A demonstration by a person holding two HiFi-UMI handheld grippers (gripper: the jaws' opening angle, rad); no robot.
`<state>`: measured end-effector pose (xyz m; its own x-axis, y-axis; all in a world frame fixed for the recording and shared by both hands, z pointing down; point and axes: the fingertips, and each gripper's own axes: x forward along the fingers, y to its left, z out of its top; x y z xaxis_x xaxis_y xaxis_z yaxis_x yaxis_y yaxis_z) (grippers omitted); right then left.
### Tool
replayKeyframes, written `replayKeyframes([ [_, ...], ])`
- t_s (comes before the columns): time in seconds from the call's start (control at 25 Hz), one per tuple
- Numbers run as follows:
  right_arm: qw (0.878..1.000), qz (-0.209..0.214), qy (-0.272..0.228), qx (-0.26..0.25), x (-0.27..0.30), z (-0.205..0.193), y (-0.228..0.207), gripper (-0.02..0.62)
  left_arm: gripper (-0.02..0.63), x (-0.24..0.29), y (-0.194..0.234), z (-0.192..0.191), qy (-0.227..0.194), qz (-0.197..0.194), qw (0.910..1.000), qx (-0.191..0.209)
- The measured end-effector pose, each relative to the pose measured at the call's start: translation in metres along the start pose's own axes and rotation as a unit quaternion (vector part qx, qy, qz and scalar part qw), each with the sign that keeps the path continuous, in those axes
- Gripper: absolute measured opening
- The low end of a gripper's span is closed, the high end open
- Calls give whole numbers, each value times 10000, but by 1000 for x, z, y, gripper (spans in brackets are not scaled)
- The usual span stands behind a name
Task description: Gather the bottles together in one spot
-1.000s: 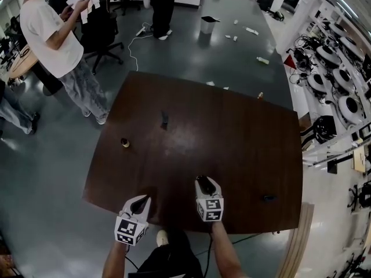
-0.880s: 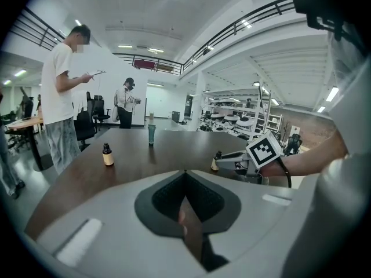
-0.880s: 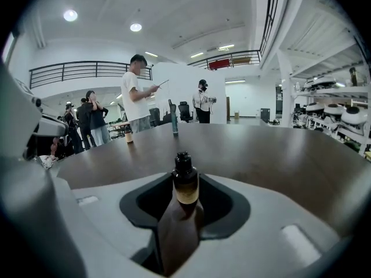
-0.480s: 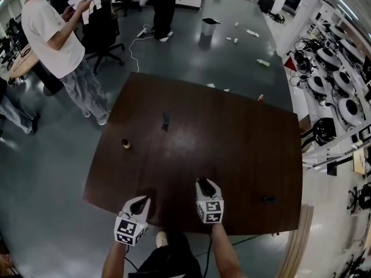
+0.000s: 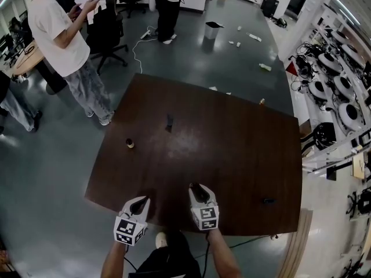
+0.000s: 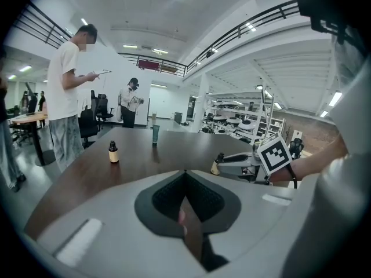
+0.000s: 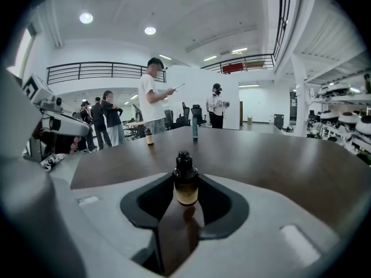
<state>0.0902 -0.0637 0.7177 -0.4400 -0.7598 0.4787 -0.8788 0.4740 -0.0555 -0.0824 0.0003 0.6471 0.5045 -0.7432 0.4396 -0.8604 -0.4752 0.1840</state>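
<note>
Here, the right tool [image 5: 195, 188] grips a small dark bottle [image 7: 185, 182] with a tan label, upright at the very tips of its jaws. Those jaws have just been closing, and the bottle sits between them with the pads against its sides. It is over the near part of the dark brown worktop [image 5: 232, 149], a little in from the near edge. Whether its base touches the wood cannot be told. The left tool [image 5: 139, 201] is just to the left, by the same edge, its jaws together at the tips with nothing between them.

Farther out on the worktop stand two more things. A second bottle [image 5: 130, 143] of the same kind is toward the left edge. A slim teal tube [image 5: 169, 121] stands upright beyond it and to the right, nearer the middle. These two are apart from one another and well apart from the held bottle. A small dark thing [image 5: 268, 201] lies near the near right corner, too small to make out.

Past the far left corner a person [image 5: 55, 28] in a white shirt stands on the grey floor [image 5: 220, 57] holding papers, beside a black chair [image 5: 107, 30].
</note>
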Motion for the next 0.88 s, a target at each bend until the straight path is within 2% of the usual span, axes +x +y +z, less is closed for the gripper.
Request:
replayKeyframes([
  [0.48, 9977, 658, 60, -164, 13, -3, 61, 132, 2, -17, 11, -9, -56, 181, 9998, -93],
  [0.88, 9969, 733, 180, -236, 14, -15, 62, 132, 2, -14, 9, -12, -72, 199, 9997, -134],
])
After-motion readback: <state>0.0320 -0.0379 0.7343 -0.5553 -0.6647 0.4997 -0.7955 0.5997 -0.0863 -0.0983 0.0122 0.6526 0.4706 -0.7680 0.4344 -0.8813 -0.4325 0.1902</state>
